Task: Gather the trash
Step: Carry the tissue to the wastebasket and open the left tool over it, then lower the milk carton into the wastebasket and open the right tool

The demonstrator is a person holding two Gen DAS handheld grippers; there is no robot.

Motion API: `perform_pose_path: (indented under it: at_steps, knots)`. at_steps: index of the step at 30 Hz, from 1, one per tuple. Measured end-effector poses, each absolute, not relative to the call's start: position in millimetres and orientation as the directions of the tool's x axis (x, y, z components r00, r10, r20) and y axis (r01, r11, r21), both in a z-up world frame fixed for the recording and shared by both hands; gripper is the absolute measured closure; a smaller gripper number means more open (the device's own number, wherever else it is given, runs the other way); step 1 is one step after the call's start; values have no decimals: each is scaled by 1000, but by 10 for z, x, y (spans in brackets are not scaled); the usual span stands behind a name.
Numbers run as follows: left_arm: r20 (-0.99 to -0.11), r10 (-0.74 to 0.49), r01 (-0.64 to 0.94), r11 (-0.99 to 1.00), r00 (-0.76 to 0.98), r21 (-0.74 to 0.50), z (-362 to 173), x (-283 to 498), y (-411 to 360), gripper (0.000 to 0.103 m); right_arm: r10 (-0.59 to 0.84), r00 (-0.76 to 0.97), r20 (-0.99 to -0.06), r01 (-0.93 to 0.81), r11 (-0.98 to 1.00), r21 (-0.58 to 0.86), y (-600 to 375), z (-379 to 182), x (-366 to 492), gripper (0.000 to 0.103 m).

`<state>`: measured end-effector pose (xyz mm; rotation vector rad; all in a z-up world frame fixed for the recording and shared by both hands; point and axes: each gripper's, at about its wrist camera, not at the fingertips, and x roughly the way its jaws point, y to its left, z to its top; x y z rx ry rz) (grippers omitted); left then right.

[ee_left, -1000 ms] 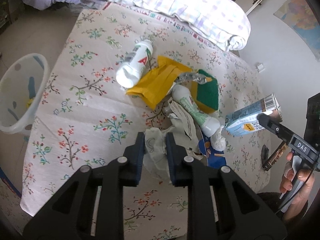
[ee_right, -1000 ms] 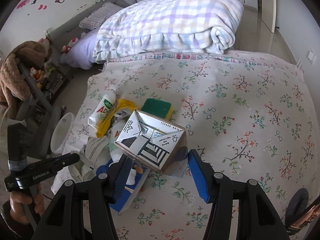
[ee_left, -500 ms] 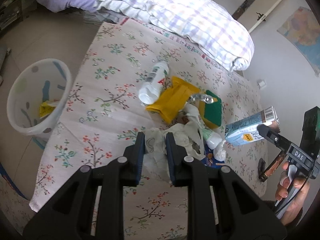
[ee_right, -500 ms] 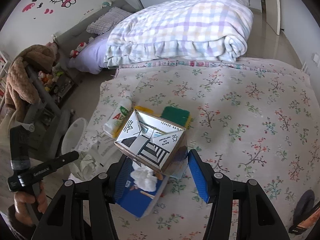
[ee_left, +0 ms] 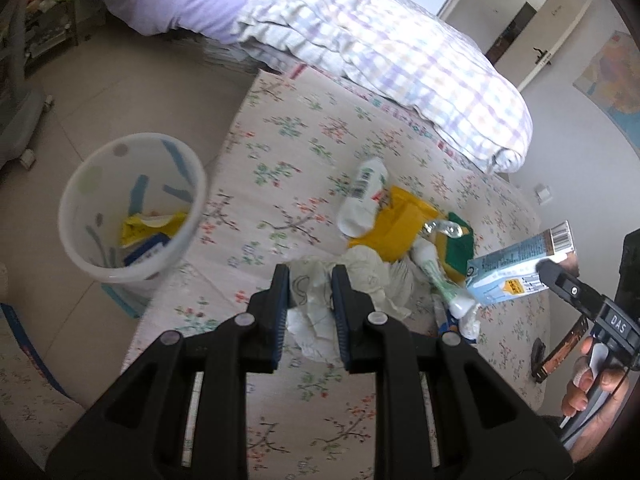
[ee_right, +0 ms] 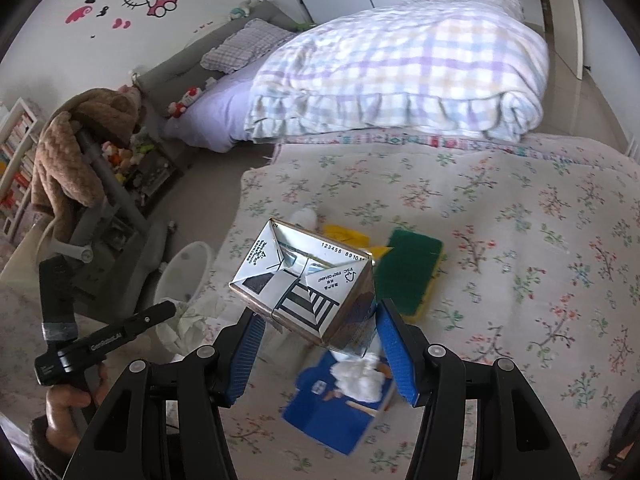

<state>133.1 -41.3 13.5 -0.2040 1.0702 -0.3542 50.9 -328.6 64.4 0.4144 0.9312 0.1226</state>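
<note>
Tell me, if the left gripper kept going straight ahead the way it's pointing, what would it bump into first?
Probably the trash pile on the floral bed cover. The left gripper already pinches crumpled white paper; straight beyond lie the yellow wrapper and the white bottle. Depth is unclear.

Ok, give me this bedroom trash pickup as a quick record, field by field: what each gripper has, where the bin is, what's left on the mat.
left gripper: shut on crumpled white paper
right gripper: shut on drink carton, held above the mat
bin: white, on the floor beside the floral mat, some trash inside
left on mat: white bottle, yellow wrapper, green sponge, blue box
</note>
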Motion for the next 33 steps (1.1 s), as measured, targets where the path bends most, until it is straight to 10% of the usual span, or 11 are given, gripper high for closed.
perform_pose_path:
  at_steps: [24, 31, 33]
  knots:
    - [-778, -17, -81, 993, 628, -87, -97, 1744, 613, 79, 416, 584, -697, -96, 888, 450, -2195, 563, 998, 45]
    - [-802, 64, -192, 979, 594, -64, -99, 1746, 889, 12, 462, 574, -676, -142, 869, 474, -1765, 549, 1312, 45]
    - [-819, 77, -224, 973, 568, -63, -107, 1727, 993, 11, 476, 570, -670, -155, 863, 482, -1627, 522, 1411, 45]
